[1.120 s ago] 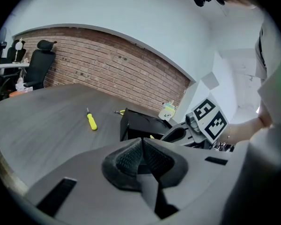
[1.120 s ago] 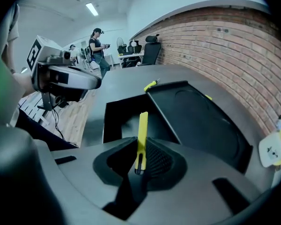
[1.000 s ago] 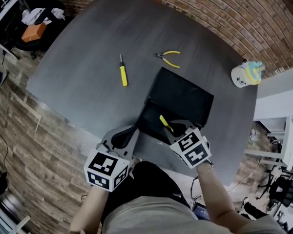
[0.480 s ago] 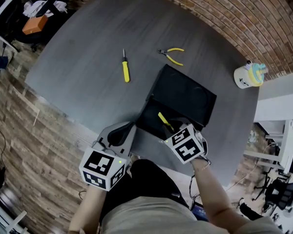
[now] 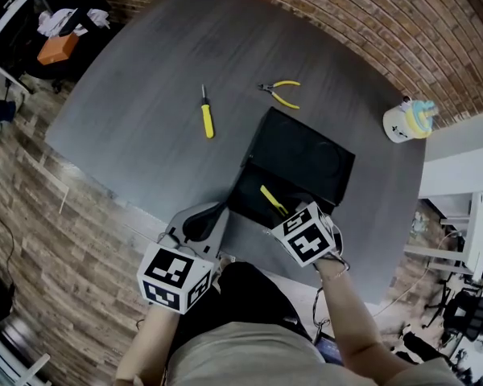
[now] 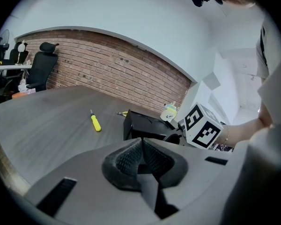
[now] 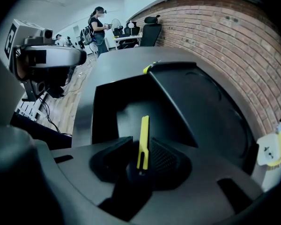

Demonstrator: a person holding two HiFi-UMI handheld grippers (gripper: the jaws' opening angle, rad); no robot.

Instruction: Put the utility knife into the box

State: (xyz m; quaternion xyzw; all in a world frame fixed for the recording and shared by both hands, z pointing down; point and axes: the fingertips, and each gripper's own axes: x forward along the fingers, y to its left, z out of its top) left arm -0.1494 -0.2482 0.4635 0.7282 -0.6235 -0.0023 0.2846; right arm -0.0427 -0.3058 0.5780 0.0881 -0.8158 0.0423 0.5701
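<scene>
Utility knife [image 5: 272,200] over box [image 5: 302,155]; screwdriver [image 5: 206,121], pliers [image 5: 282,93] beyond

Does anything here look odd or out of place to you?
Only the yellow utility knife: it stands on edge between the fingers of the right gripper, which are opening, over the open black box. Nothing else looks spilled or damaged.

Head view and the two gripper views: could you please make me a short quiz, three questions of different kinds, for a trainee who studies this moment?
1. True or false: the jaws of the left gripper stand wide apart.
2. What stands between the jaws of the right gripper? A a spoon; B the utility knife; C a pencil.
3. How many tools lie on the table outside the box?
Key: 1 false, they are together and empty. 2 B; those jaws are opening, with the knife between them. 3 two: the screwdriver and the pliers.
</scene>
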